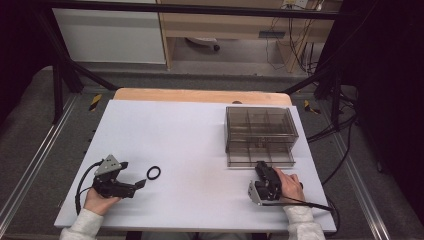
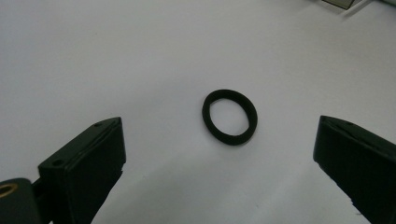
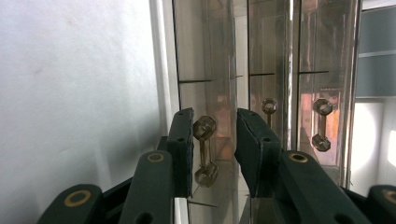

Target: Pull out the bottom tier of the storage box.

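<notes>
A black ring [image 1: 154, 173] lies flat on the white table. In the left gripper view the ring [image 2: 231, 139] rests just beyond and between the wide-apart jaws of my left gripper [image 2: 218, 123], untouched. My left gripper [image 1: 134, 174] is open at the table's near left. My right gripper [image 1: 261, 166] points at the front of a smoky clear drawer box [image 1: 260, 130], whose bottom drawer [image 1: 260, 159] stands slightly pulled out. Its jaws [image 3: 214, 114] straddle a small drawer handle [image 3: 205, 128], with a gap showing on one side of the handle.
The white table top [image 1: 190, 140] ends in a wooden strip at the far edge. A second drawer handle [image 3: 321, 107] sits beside the one between my jaws. Cables trail from both grippers toward the near edge.
</notes>
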A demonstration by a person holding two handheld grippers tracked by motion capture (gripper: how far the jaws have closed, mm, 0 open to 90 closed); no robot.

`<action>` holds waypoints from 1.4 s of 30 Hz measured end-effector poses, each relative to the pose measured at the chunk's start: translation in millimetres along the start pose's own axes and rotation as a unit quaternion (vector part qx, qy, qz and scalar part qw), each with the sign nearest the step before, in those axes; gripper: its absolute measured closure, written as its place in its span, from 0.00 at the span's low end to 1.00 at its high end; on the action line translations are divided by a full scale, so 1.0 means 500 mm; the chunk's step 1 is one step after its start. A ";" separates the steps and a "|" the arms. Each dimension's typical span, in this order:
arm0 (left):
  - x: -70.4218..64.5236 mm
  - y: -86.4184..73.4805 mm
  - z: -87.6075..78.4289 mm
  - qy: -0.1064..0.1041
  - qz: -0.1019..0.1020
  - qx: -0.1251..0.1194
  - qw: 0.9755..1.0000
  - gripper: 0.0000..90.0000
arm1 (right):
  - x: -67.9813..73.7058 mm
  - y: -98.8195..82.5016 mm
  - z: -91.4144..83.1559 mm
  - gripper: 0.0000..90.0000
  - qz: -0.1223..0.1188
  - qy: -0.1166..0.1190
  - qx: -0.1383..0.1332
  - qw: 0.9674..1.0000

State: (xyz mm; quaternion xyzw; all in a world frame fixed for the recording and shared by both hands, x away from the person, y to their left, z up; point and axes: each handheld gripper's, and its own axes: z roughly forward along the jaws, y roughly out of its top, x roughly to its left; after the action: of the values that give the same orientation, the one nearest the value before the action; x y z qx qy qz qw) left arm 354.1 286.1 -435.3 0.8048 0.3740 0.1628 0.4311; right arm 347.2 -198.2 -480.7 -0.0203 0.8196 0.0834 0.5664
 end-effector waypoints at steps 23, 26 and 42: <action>-0.001 0.000 0.001 -0.001 0.001 0.001 1.000 0.03 | 0.003 0.002 -0.020 0.75 0.010 0.008 -0.001 1.000; -0.001 0.000 0.001 -0.001 0.000 0.000 1.000 0.03 | 0.004 0.002 -0.020 0.75 0.011 0.010 -0.001 1.000; -0.001 0.000 0.001 -0.001 0.000 0.001 1.000 0.03 | 0.003 0.002 -0.019 0.74 0.017 0.020 -0.002 1.000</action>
State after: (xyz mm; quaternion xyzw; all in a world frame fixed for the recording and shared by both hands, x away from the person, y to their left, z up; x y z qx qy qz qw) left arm 354.2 285.6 -435.6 0.8056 0.3734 0.1615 0.4307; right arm 337.6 -198.8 -478.5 -0.0093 0.8310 0.0939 0.5483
